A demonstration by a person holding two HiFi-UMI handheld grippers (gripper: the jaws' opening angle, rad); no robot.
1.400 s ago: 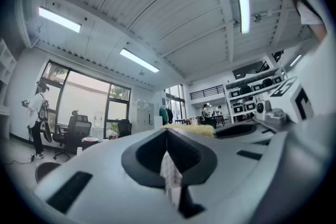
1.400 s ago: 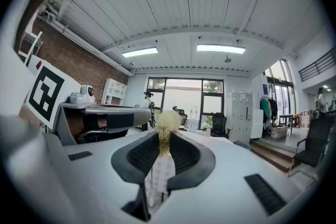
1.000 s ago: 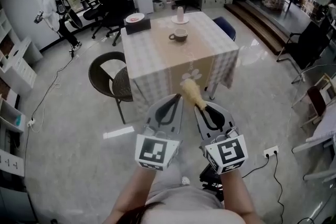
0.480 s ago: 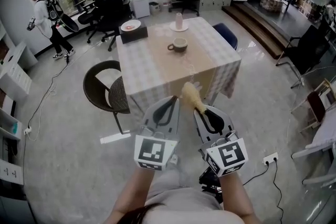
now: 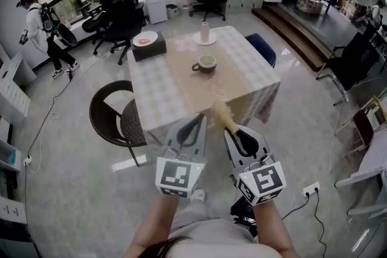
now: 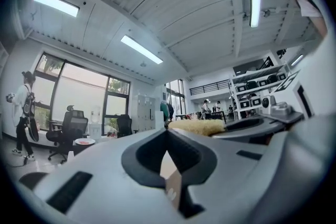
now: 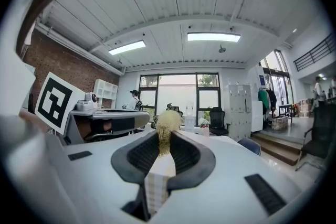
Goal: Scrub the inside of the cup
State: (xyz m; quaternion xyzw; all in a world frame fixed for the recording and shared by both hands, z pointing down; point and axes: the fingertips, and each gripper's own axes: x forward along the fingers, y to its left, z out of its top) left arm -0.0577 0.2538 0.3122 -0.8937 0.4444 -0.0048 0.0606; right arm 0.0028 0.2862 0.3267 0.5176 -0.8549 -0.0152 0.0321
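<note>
A brown cup (image 5: 205,63) stands near the middle of the checked table (image 5: 163,93), well ahead of both grippers. My right gripper (image 5: 232,129) is shut on the handle of a yellow fluffy scrub brush (image 5: 220,112), whose head sticks out past the jaws toward the table. In the right gripper view the brush (image 7: 167,124) rises from between the closed jaws of that gripper (image 7: 160,157). My left gripper (image 5: 199,118) hangs beside it, shut with nothing in it; in the left gripper view its jaws (image 6: 167,139) meet and the brush (image 6: 195,126) shows to their right.
A wicker chair (image 5: 117,121) stands at the table's near left corner, a blue chair (image 5: 262,45) at its right. On the far side of the table sit a dark box with a plate (image 5: 147,45) and a small bottle on a plate (image 5: 204,32). A person (image 5: 40,22) walks far left.
The table and cup have drawn closer and lower in the head view as both grippers travelled forward together. Both keep their jaws shut, the brush still in the right one.
</note>
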